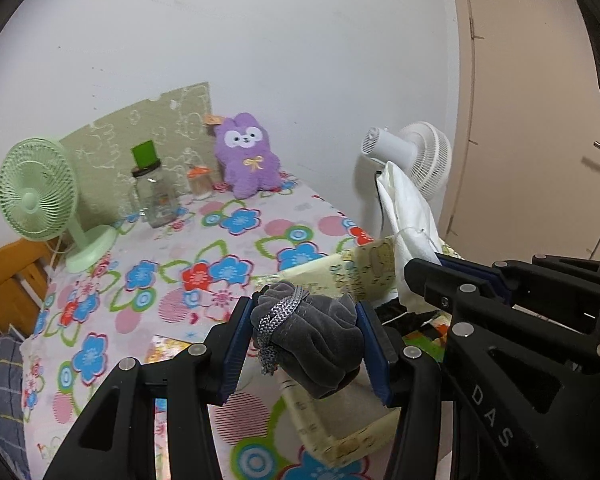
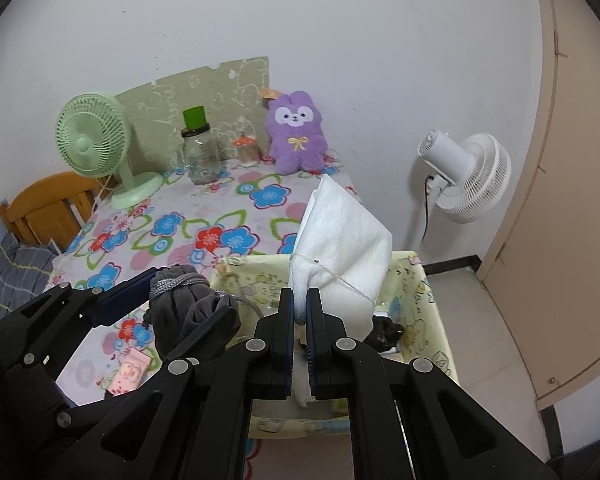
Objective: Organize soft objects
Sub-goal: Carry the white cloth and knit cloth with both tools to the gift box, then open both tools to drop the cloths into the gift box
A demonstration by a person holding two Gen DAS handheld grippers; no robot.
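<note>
- Between your left gripper's [image 1: 304, 344] blue pads sits one grey velvet pouch [image 1: 312, 340], clamped from both sides, its neck bound with grey cord and turned up and away from you.
- The pouch's long axis runs roughly along the fingers, cord end farthest out; it hangs over the near left rim of the yellow fabric bin [image 2: 432, 292].
- Your right gripper [image 2: 300, 320] is pinched tight on one white cloth bag [image 2: 344, 240], gripping it at the tied neck; the bag's body stands up and leans away from the tool, long axis near upright.
- Directly under that bag lies the bin's open mouth, with a dark bundle [image 2: 386, 330] on its floor; what it is cannot be told.
- Right of your right tool the bin's far wall stands beside bare floor, then a beige door [image 2: 572, 200]: open room there.
- Left of your left tool the flowered tablecloth [image 1: 148, 280] spreads out flat, with a small pink card [image 2: 128, 372] lying just below the pouch.
- Ahead, well apart from both tools: two fans, one green fan [image 1: 40, 196] on the table and one white fan [image 2: 468, 176] on the floor side.
- Against the back wall: one glass jar [image 1: 156, 196], one small orange-capped bottle [image 1: 200, 182], one purple plush [image 1: 248, 156].
- The table's right edge runs just beside the bin.
</note>
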